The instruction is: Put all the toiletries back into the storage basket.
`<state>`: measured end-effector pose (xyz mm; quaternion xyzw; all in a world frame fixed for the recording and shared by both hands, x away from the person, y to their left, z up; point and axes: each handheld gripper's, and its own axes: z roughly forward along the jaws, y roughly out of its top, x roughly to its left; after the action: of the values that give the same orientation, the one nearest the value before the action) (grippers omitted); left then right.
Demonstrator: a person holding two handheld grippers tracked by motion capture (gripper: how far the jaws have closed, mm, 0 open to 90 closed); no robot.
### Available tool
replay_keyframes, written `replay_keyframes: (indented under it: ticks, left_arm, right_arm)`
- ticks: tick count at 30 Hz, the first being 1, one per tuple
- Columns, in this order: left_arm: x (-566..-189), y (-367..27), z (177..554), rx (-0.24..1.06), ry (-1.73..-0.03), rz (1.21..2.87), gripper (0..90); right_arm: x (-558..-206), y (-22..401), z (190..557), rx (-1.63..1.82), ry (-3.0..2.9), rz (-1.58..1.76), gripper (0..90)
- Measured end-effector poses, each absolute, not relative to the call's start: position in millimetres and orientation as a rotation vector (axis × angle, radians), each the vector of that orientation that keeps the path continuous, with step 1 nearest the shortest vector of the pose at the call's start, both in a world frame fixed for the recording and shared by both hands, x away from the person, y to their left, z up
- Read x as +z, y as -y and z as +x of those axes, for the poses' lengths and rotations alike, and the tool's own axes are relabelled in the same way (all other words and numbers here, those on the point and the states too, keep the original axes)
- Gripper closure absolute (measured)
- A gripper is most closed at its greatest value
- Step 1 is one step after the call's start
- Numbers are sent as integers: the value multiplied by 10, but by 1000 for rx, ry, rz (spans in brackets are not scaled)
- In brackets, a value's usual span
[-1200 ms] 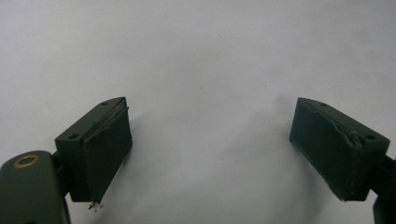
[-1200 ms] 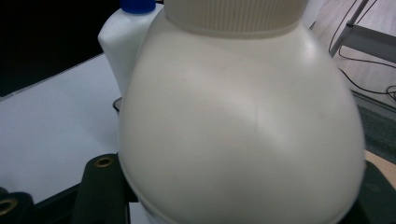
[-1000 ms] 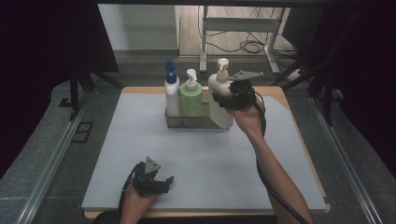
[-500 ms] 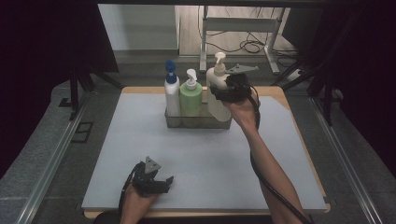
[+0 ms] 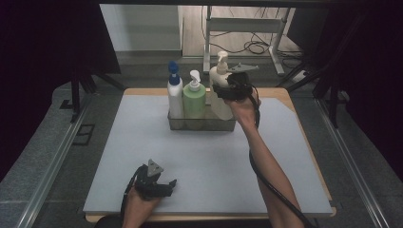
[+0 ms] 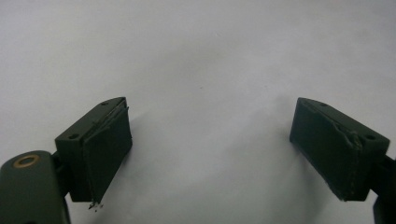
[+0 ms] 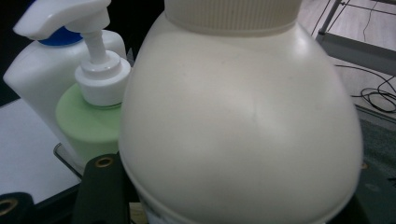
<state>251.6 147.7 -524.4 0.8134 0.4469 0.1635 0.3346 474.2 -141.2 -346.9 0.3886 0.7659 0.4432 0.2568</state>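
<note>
Fingers of the left gripper (image 5: 157, 186) stand wide apart over the pale grey table mat (image 5: 119, 156), holding nothing. Rightward, a white bottle with blue cap (image 5: 175, 97) and a green pump bottle (image 5: 195, 97) stand in a clear rectangular tray (image 5: 202, 124). Beside them, the right gripper (image 5: 227, 90) clasps the cream pump bottle (image 5: 219, 88); no writing is legible.

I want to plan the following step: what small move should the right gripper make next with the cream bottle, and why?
Probably lower it straight down. The right gripper is shut on the cream bottle, which stands above the right end of the clear tray, beside the green bottle. It looks higher than its neighbours, so apparently not seated.
</note>
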Motion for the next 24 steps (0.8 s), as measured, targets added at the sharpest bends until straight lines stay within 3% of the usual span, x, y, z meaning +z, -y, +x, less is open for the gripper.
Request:
replay_keyframes:
  ticks: [24]
  left_arm:
    - [-5241, -1480, 2517, 427, -1165, 2130, 123]
  right_arm:
    - [-3763, 1365, 4959, 1174, -2072, 1089, 392]
